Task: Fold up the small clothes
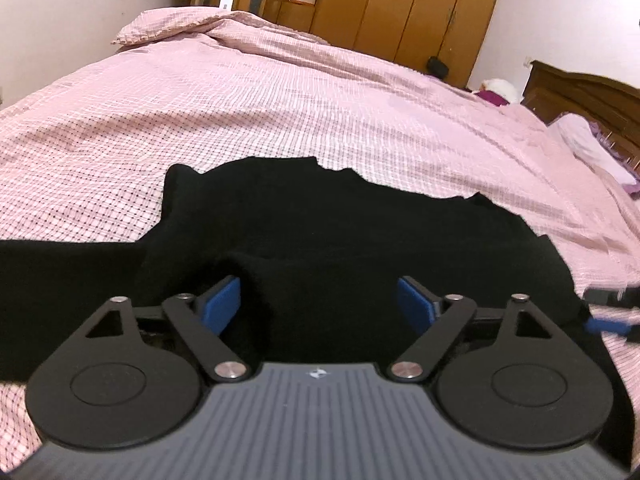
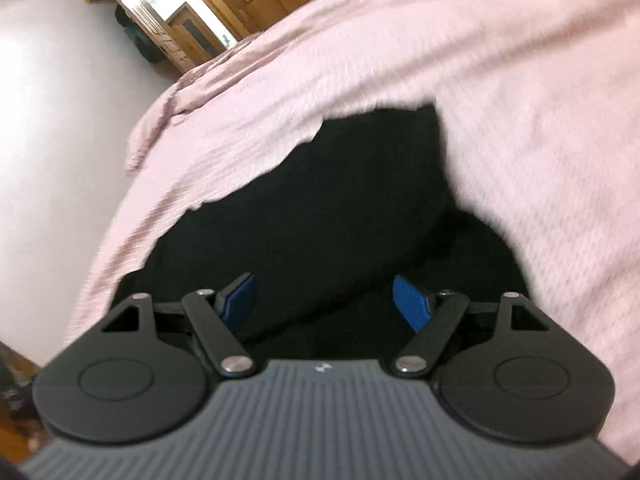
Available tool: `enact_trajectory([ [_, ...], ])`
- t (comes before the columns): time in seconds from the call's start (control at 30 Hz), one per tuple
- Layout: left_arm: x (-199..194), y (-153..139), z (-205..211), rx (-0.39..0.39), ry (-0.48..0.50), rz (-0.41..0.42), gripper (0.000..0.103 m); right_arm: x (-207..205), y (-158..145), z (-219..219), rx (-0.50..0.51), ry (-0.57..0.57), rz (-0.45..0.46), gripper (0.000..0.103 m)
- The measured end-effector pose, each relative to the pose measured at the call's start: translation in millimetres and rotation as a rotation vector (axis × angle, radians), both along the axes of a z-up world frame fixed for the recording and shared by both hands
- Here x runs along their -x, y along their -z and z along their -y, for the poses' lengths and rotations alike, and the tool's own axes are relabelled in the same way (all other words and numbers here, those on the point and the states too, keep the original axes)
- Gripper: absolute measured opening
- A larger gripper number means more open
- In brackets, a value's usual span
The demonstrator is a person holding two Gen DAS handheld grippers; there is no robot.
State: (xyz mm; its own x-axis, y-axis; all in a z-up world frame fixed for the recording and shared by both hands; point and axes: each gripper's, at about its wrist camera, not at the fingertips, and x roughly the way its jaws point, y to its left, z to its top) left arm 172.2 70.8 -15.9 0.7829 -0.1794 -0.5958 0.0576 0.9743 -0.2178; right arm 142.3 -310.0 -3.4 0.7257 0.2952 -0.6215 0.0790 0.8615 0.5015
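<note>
A small black garment (image 1: 320, 224) lies spread on the pink checked bedspread (image 1: 280, 100). My left gripper (image 1: 319, 302) is open, its blue pads (image 1: 224, 300) wide apart just above the garment's near edge, where a raised fold sits between them. The right gripper shows at the right edge of this view (image 1: 612, 312), at the garment's right corner. In the right wrist view the right gripper (image 2: 325, 300) is open over the black garment (image 2: 320, 208), its blue pads (image 2: 412, 304) apart with nothing between them. This view is blurred by motion.
A pillow (image 1: 172, 24) lies at the far end of the bed. Wooden wardrobes (image 1: 400, 4) stand along the back wall. A dark wooden headboard (image 1: 580, 96) and a white pillow (image 1: 592, 144) are at the right. The bed's edge and a white wall (image 2: 60, 120) are to the left of the right gripper.
</note>
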Motion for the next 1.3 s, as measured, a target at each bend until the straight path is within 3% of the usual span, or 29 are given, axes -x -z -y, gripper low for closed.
enact_trajectory([
  [0.1, -8, 10, -5, -0.037, -0.058, -0.018, 0.083, -23, -1, 6, 0.088, 0.024, 0.011, 0.077],
  [0.23, -10, 16, -14, -0.059, -0.131, -0.007, 0.083, -59, 19, 18, 0.204, 0.127, -0.060, 0.076],
  [0.33, -12, 17, -19, -0.042, -0.113, 0.007, 0.083, -75, 34, 26, 0.184, 0.127, -0.069, 0.077],
  [0.43, -15, 20, -20, -0.028, -0.083, 0.027, 0.083, -81, 41, 24, 0.183, 0.114, -0.006, 0.078],
  [0.47, -14, 21, -20, -0.027, -0.071, 0.036, 0.080, -82, 43, 21, 0.191, 0.114, 0.012, 0.078],
  [0.6, -9, 24, -14, -0.076, -0.049, 0.041, 0.050, -84, 54, 14, 0.225, 0.121, 0.079, 0.078],
  [0.73, -4, 24, -14, -0.056, -0.042, 0.046, 0.048, -78, 58, 10, 0.263, 0.117, 0.138, 0.078],
  [0.97, 1, 22, 10, -0.155, 0.017, 0.082, 0.048, -77, 60, 12, 0.240, 0.130, 0.162, 0.078],
  [1.0, -5, 23, 13, -0.166, 0.012, 0.067, 0.044, -76, 60, 12, 0.240, 0.133, 0.165, 0.076],
  [1.07, -17, 20, 13, -0.155, -0.003, 0.057, 0.019, -71, 60, 13, 0.247, 0.188, 0.173, 0.044],
  [1.1, -21, 15, 12, -0.135, -0.012, 0.062, 0.018, -68, 59, 17, 0.227, 0.214, 0.177, 0.018],
  [1.13, -25, 7, 9, -0.107, -0.020, 0.088, 0.016, -65, 59, 21, 0.191, 0.230, 0.188, 0.011],
  [1.2, -27, -11, 5, -0.085, -0.038, 0.160, 0.016, -57, 57, 29, 0.153, 0.263, 0.230, 0.009],
  [1.3, -34, -30, 3, -0.062, -0.061, 0.229, 0.016, -47, 48, 29, 0.186, 0.321, 0.311, 0.006],
])
